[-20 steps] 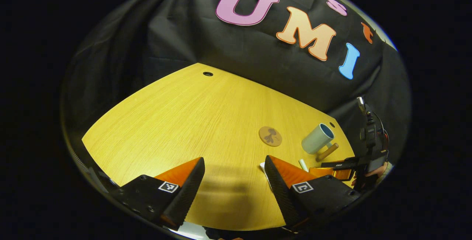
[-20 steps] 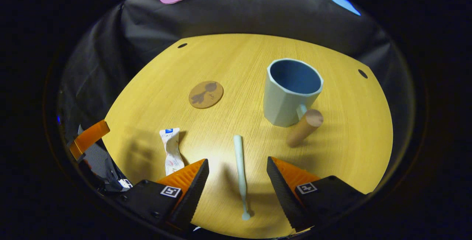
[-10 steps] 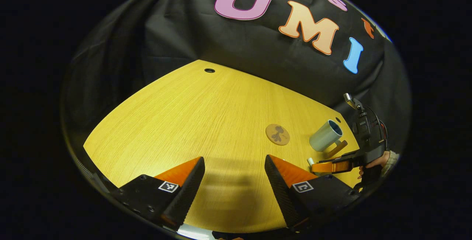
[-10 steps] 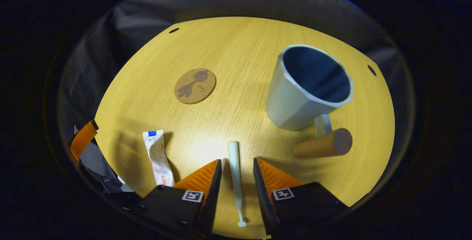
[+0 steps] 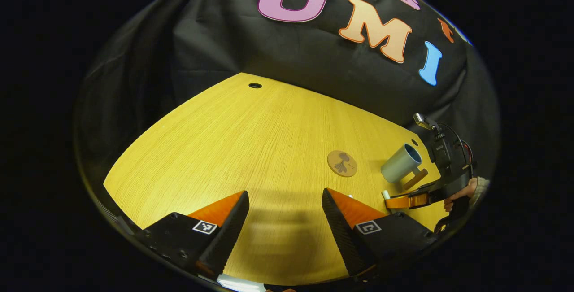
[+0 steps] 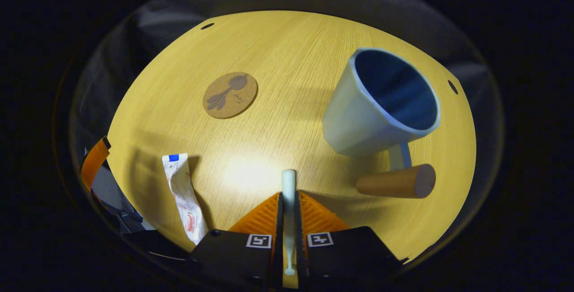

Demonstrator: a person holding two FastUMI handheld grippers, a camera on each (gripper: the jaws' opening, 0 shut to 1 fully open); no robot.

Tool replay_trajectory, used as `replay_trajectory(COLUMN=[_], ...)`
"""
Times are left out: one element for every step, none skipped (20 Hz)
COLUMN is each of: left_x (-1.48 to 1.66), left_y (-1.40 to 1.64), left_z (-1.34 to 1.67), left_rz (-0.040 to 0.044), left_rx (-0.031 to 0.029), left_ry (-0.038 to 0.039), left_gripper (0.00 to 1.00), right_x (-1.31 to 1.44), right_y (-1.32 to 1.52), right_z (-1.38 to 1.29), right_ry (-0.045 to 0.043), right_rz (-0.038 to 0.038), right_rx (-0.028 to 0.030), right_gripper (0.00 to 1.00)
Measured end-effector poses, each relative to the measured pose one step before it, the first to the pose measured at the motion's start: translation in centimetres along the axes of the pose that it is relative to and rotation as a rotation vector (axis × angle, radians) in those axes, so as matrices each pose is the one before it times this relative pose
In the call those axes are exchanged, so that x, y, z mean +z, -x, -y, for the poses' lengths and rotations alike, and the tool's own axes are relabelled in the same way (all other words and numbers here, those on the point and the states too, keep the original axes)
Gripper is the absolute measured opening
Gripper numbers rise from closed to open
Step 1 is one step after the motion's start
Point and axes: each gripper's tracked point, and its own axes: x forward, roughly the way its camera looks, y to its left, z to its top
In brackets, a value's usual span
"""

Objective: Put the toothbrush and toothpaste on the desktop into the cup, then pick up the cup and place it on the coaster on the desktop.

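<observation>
Left gripper (image 5: pixel 285 220) hovering over yellow wooden desktop (image 5: pixel 233 148), fingers spread wide, grasping nothing; round cork coaster (image 5: pixel 341 163) and pale blue cup (image 5: pixel 400 163) lying far right.

Right gripper (image 6: pixel 289 213) clenching slim white toothbrush (image 6: pixel 289 189) on the desktop; crumpled white toothpaste tube (image 6: pixel 181 193) lying left, cup (image 6: pixel 381 99) upright ahead.

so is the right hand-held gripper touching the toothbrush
Touching. The right gripper view shows the right hand-held gripper with both orange fingers closed against the toothbrush, no gap either side.
</observation>
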Motion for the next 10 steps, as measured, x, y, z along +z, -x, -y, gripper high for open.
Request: replay_trajectory(left_x=[-0.048, -0.067, 0.003, -0.003, -0.049, -0.06, -0.113, -0.19, -0.215, -0.223], left_y=[-0.026, -0.016, 0.01, -0.156, -0.041, -0.044, -0.062, -0.14, -0.166, -0.013], left_z=[0.057, 0.077, 0.132, 0.051, 0.087, 0.114, 0.071, 0.069, 0.307, 0.438], left_rz=[-0.00542, -0.00308, -0.00027, -0.0005, -0.00219, -0.00299, -0.00513, -0.01279, -0.01404, -0.01731], left_rx=[-0.00285, -0.00365, -0.00278, -0.00251, -0.00193, -0.00185, -0.00204, -0.00106, -0.00991, -0.01069], left_ry=[0.00422, 0.00458, 0.00398, 0.00311, 0.00153, 0.0006, -0.0015, -0.00327, -0.00596, -0.00989], left_gripper=[0.95, 0.95, 0.95, 0.95, 0.95, 0.95, 0.95, 0.95, 0.95, 0.96], right_x=[0.002, 0.121, -0.058, -0.06, -0.012, 0.034, -0.244, 0.293, -0.073, -0.018], right_y=[0.009, 0.591, -0.553, -0.093, 0.132, -0.184, 0.257, -0.044, -0.03, 0.029], right_z=[0.022, 0.146, 0.001, -0.08, 0.001, 0.0, -0.057, 0.037, 0.058, -0.03], right_ry=[-0.00411, -0.0051, -0.00599, -0.00214, -0.00255, -0.00047, 0.00144, 0.00106, 0.00426, -0.00242], right_rz=[-0.00798, -0.00212, -0.00901, 0.00547, -0.00257, 0.00717, 0.01216, 0.01117, 0.01173, 0.01541], right_rx=[-0.0018, -0.0036, -0.00089, 0.00184, -0.00426, -0.00631, -0.01086, -0.00422, -0.00011, 0.00182], right_gripper=[0.15, 0.15, 0.12, 0.12, 0.09, 0.09, 0.09, 0.08, 0.07, 0.07])
